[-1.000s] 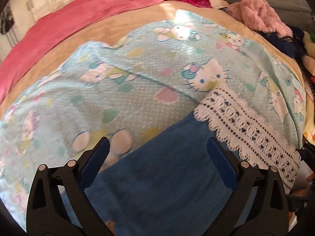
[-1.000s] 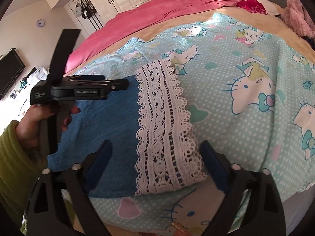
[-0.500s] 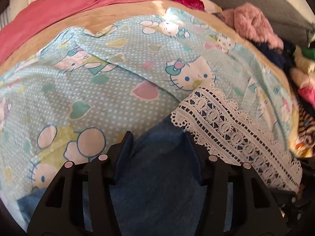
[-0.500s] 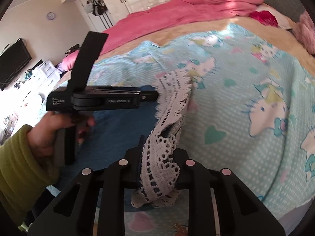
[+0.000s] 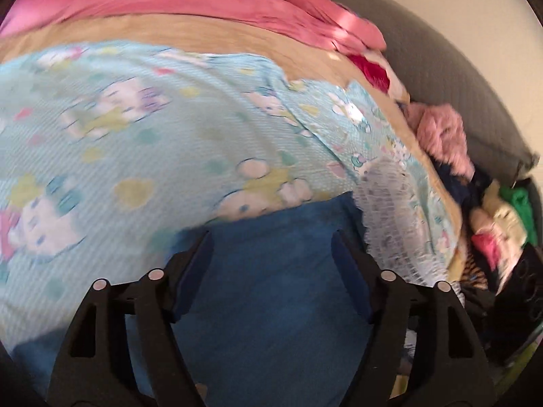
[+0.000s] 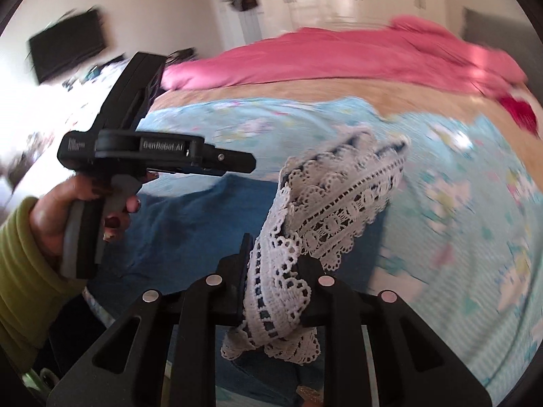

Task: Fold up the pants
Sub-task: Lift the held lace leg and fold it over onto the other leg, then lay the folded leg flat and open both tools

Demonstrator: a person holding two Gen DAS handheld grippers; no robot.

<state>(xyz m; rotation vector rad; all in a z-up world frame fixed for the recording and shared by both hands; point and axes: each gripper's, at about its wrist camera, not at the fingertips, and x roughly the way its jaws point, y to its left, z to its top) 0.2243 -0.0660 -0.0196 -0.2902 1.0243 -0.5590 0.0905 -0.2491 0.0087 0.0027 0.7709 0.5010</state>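
Blue pants [image 5: 271, 305] with a white lace hem [image 5: 390, 210] lie on the bed. My left gripper [image 5: 271, 254] hangs over the blue cloth, jaws wide and opening. The cloth spans the gap between them, and the pads do not visibly press on it. In the right wrist view that left gripper [image 6: 251, 164] shows side-on just above the pants [image 6: 190, 224], held by a hand in a green sleeve [image 6: 20, 271]. My right gripper [image 6: 275, 264] is shut on the lace hem [image 6: 342, 210], which is bunched and lifted off the bed.
A light blue cartoon-cat sheet [image 5: 135, 156] covers the bed, with a pink duvet [image 5: 203, 0] at the far side. Piled clothes [image 5: 441, 135] and a grey headboard [image 5: 441, 68] are to the right. A wall television [image 6: 68, 51] hangs at the left.
My right gripper closed on the lace hem and raised it from the bed. My left jaws narrowed over the blue cloth, then widened again. Both views have swung and blurred.
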